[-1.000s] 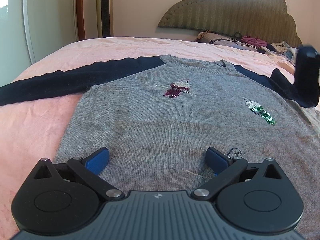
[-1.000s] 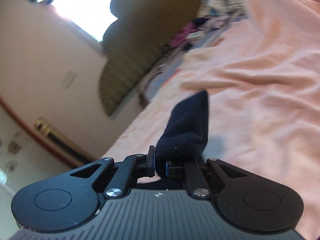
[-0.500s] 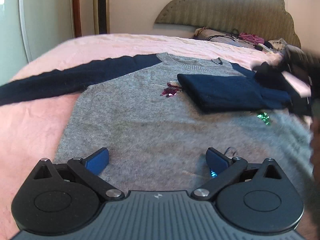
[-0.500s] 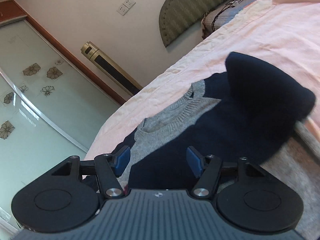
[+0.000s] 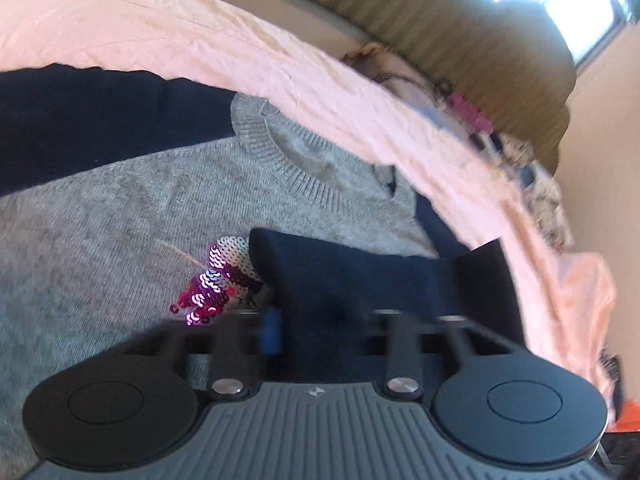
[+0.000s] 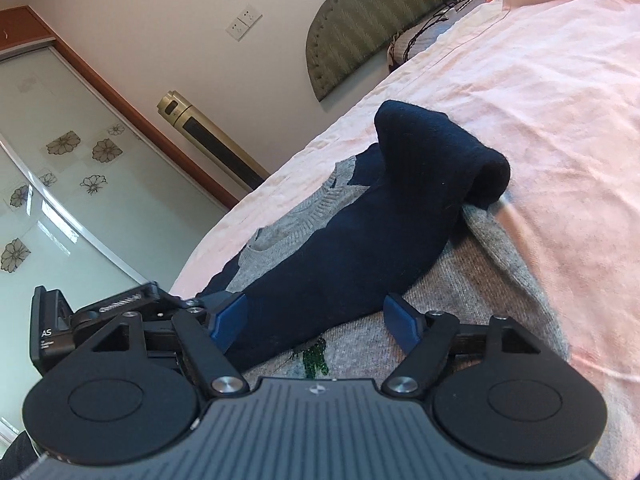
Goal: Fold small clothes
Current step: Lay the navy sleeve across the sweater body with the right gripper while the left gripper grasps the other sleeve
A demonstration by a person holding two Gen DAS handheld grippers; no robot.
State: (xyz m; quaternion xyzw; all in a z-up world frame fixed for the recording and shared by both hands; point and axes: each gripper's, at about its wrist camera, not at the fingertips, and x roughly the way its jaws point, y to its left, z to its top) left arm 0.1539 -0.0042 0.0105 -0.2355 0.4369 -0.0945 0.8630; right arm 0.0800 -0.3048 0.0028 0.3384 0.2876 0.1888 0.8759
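Blur and cut-offs on my two wrist feeds

My left claw (image 5: 320, 332) is smeared, so I can't see whether its pads (image 5: 271, 334) pinch the folded navy sleeve (image 5: 360, 280). That sleeve hides part of the pink sequin patch (image 5: 216, 276). The sweater (image 6: 500, 280) runs under my right claw (image 6: 316, 322) and out of frame, and the clutter (image 5: 540, 184) by the headboard is too blurred to name.

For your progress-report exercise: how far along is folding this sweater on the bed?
Done: one navy sleeve lies folded across the grey sweater. In hand: the right gripper stands open, its jaws just opened; the left gripper, blurred, is shut. Left: the other navy sleeve lies outstretched, and the body is unfolded.
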